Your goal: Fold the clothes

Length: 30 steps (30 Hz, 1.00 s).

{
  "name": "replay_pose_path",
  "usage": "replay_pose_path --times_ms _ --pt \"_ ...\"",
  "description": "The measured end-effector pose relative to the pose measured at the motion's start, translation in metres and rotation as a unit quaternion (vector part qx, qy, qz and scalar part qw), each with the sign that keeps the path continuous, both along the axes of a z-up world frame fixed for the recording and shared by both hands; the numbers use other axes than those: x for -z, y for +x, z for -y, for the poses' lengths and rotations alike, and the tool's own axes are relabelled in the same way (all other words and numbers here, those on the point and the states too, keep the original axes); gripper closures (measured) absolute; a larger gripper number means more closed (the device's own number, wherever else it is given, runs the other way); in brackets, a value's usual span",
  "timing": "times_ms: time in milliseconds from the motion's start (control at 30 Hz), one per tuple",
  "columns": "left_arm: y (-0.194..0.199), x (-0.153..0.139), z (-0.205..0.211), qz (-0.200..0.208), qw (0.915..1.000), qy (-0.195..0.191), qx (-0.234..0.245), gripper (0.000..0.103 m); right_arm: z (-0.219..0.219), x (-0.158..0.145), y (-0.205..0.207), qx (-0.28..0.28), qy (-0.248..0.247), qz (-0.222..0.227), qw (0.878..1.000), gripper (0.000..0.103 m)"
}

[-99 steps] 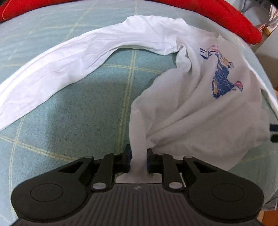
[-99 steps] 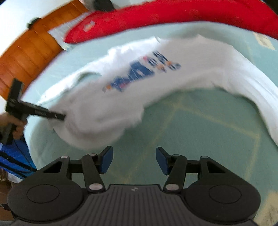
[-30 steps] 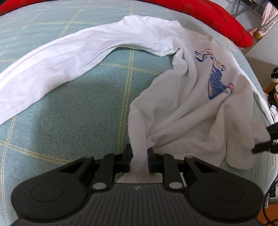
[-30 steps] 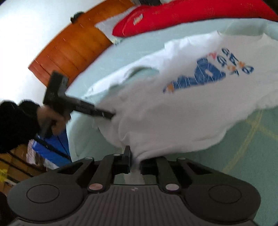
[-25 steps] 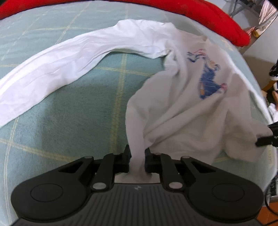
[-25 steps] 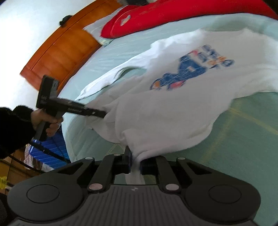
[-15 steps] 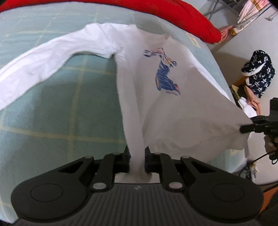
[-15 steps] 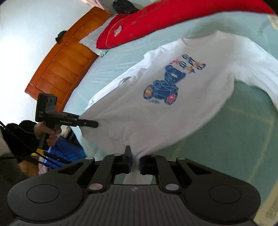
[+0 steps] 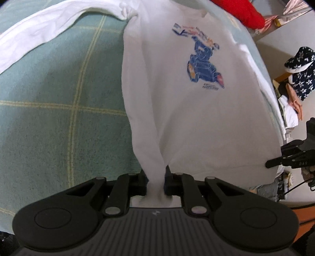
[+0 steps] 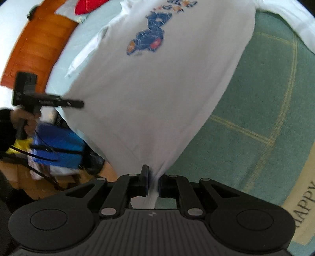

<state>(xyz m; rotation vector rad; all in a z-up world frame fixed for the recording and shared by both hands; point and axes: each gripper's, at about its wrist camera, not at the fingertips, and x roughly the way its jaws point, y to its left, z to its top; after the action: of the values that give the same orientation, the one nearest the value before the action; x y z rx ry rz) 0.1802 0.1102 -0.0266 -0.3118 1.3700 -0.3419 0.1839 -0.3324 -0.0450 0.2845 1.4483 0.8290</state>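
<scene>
While the left gripper (image 9: 155,182) pinches one bottom corner of the white shirt (image 9: 183,110), the right gripper (image 10: 153,184) pinches the other bottom corner. Both have their jaws closed tight on the cloth, with a bunch of it squeezed between the pads. The hem is pulled straight between the two grippers, near the edge of the bed (image 9: 65,110). The shirt stretches from there up the bed, front side up, with a blue picture (image 9: 204,65) on its chest. One long sleeve (image 9: 49,33) lies out flat across the green checked cover, curving away toward the far left corner in the left view. A red pillow (image 9: 242,13) sits at the far end of the bed, past the collar. In the right view a hand (image 10: 27,118) with a dark sleeve holds the left gripper's handle beside the bed. A blue bag (image 10: 57,145) sits on the floor below it. A wooden board (image 10: 35,47) stands at the far end of the bed.
</scene>
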Motion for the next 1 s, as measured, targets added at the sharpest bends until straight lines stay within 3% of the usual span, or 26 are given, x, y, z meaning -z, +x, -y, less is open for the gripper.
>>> replay_pose_path --times_ms 33,67,133,267,333,433,533,600,700,800,900,1000 --pt "-0.001 -0.002 -0.002 0.001 1.0000 -0.002 -0.002 0.090 0.001 -0.004 0.000 0.004 0.010 -0.001 1.000 0.091" --pt "-0.002 0.002 -0.007 -0.011 0.9999 -0.006 -0.011 0.080 0.003 -0.007 -0.001 0.009 0.020 -0.003 1.000 0.091" --pt "-0.007 0.015 -0.021 -0.048 0.9980 -0.015 -0.039 0.074 0.004 -0.001 -0.005 0.001 -0.018 -0.006 1.000 0.091" --pt "-0.020 0.022 -0.034 -0.067 0.9966 0.011 -0.048 0.073 0.017 0.022 -0.005 0.017 -0.065 -0.039 0.997 0.088" --pt "-0.024 0.019 -0.042 -0.067 0.9959 0.013 -0.058 0.073 0.021 0.021 -0.010 0.016 -0.082 -0.038 0.996 0.078" --pt "-0.026 0.006 -0.046 -0.059 0.9963 0.041 -0.048 0.072 0.029 0.014 -0.014 0.026 -0.096 -0.035 0.994 0.076" --pt "-0.018 -0.019 -0.046 -0.018 0.9959 0.083 -0.033 0.073 0.041 -0.003 -0.009 0.055 -0.111 -0.006 0.992 0.069" --pt "-0.005 -0.036 -0.044 0.030 0.9960 0.081 -0.026 0.071 0.045 -0.021 0.000 0.080 -0.114 0.032 0.990 0.065" --pt "0.035 -0.045 -0.029 0.102 0.9931 0.059 -0.001 0.066 0.038 -0.040 0.025 0.097 -0.113 0.109 0.983 0.049" --pt "0.082 -0.036 -0.001 0.163 0.9855 0.041 0.024 0.066 0.016 -0.043 0.057 0.091 -0.112 0.175 0.974 0.043" --pt "0.127 -0.015 0.014 0.196 0.9804 0.007 0.017 0.066 -0.014 -0.034 0.090 0.089 -0.100 0.222 0.966 0.038" --pt "0.162 0.014 0.024 0.207 0.9777 0.034 0.009 0.066 -0.027 -0.017 0.120 0.114 -0.077 0.235 0.962 0.038"
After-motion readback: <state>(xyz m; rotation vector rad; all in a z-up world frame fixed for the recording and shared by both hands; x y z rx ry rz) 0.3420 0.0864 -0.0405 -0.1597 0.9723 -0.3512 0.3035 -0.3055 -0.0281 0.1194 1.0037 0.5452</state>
